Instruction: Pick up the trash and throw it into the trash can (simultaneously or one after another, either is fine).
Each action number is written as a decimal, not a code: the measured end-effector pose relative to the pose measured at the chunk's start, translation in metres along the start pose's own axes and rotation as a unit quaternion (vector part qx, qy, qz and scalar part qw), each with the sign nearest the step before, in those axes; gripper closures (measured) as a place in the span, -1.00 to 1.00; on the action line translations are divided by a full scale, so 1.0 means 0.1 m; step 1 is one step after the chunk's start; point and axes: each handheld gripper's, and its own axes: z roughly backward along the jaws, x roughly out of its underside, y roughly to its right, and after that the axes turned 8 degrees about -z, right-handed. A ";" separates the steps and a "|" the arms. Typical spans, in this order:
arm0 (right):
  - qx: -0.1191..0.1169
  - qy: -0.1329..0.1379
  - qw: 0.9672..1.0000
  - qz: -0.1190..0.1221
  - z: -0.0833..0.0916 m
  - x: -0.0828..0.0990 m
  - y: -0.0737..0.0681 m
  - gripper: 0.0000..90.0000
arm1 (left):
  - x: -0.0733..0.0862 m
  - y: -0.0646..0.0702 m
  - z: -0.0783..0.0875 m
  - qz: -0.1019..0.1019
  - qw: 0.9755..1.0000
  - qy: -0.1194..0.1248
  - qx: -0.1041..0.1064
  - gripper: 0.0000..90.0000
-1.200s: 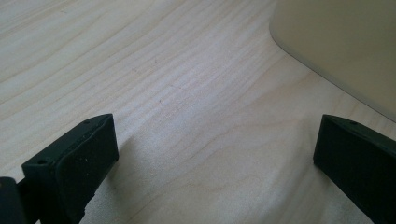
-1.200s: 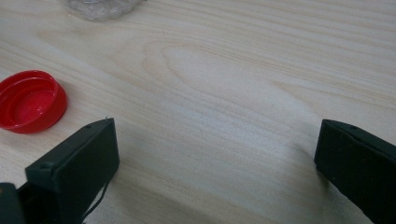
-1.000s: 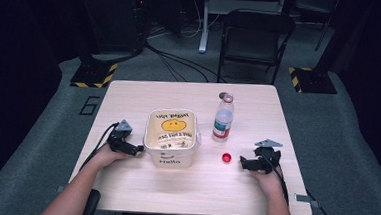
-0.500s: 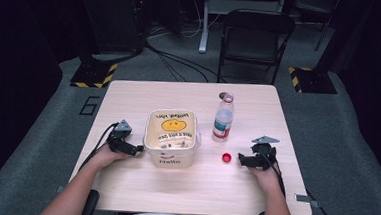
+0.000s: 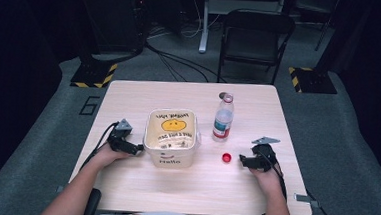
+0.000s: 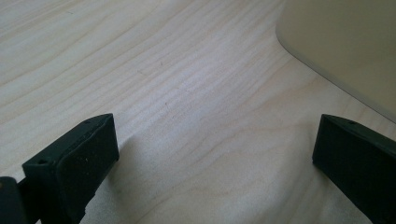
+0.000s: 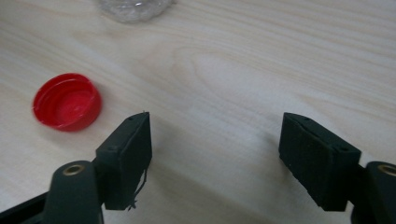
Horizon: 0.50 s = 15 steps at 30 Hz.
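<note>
I take the red cap [image 5: 227,158] as my landmark: it lies open side up on the desk [image 5: 173,186], just in front of the uncapped bottle [image 5: 223,118] and well to the right of the cream tub [image 5: 170,136]. My right tongs [image 5: 241,161] lie just right of the cap, pointing at it, with a bare strip of desk between. In the right gripper view the cap [image 7: 67,101] sits off to the left of the left jaw, outside the gap. The jaws have just been closing to about half-wide, with only wood between them.

That is my main worry. If I close further on this line, I judge the tongs would meet on nothing, or the near jaw would clip the cap's rim and skid it toward the tub. The cap is low and light, so a glancing touch could flip it or send it rolling off the desk. Swinging in too broadly could knock the bottle, which looks light and stands close behind the cap.

My left tongs [image 5: 140,147] rest far to the cap's left, beside the tub [image 6: 345,51], wide apart and empty. A careless nudge there would shove the tub.
</note>
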 end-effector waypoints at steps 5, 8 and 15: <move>-0.011 0.024 1.000 -0.005 0.18 -0.02 -0.04 -0.34 | 0.00 0.00 0.00 -0.002 1.000 -0.002 0.001 -1.00; -0.015 0.033 0.999 -0.008 0.25 -0.06 -0.06 -0.33 | -0.01 -0.01 -0.01 -0.002 1.000 0.001 0.002 -1.00; -0.017 0.050 0.999 -0.012 0.36 -0.17 -0.13 -0.33 | -0.04 -0.01 -0.04 -0.002 1.000 0.002 0.002 -1.00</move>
